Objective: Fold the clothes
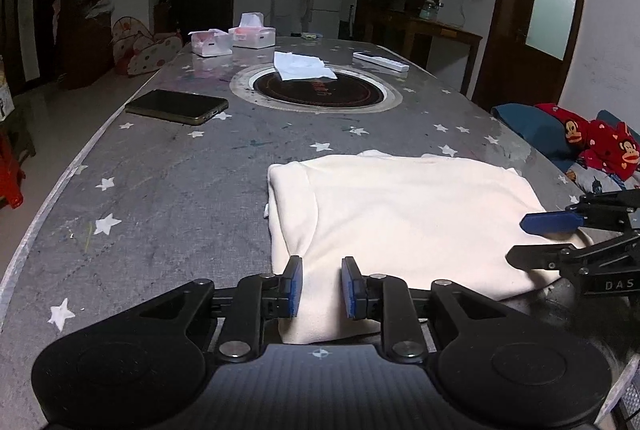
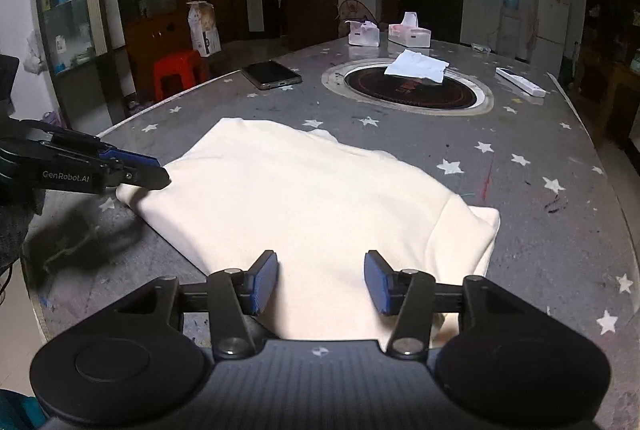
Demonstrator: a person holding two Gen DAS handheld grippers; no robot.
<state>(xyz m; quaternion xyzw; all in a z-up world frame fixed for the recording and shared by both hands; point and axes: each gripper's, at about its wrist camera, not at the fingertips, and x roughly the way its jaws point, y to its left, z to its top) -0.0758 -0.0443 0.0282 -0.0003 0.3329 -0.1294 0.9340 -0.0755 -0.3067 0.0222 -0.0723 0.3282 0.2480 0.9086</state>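
A cream garment (image 1: pixel 400 218) lies folded into a rough rectangle on the grey star-patterned table (image 1: pixel 168 190). It also shows in the right wrist view (image 2: pixel 304 198). My left gripper (image 1: pixel 320 286) is at the garment's near edge, jaws a little apart with cloth between the pads, not pinched. It appears from the side in the right wrist view (image 2: pixel 154 172) at the garment's left corner. My right gripper (image 2: pixel 320 282) is open over the garment's near edge. It shows in the left wrist view (image 1: pixel 524 238) at the garment's right side, jaws apart.
A phone (image 1: pixel 176 106) lies at the table's left. An inset round cooktop (image 1: pixel 320 90) holds a white cloth (image 1: pixel 302 66). Two tissue boxes (image 1: pixel 232 38) and a white remote (image 1: pixel 380 61) sit at the far end. Red and blue clothes (image 1: pixel 580 138) lie off the right edge.
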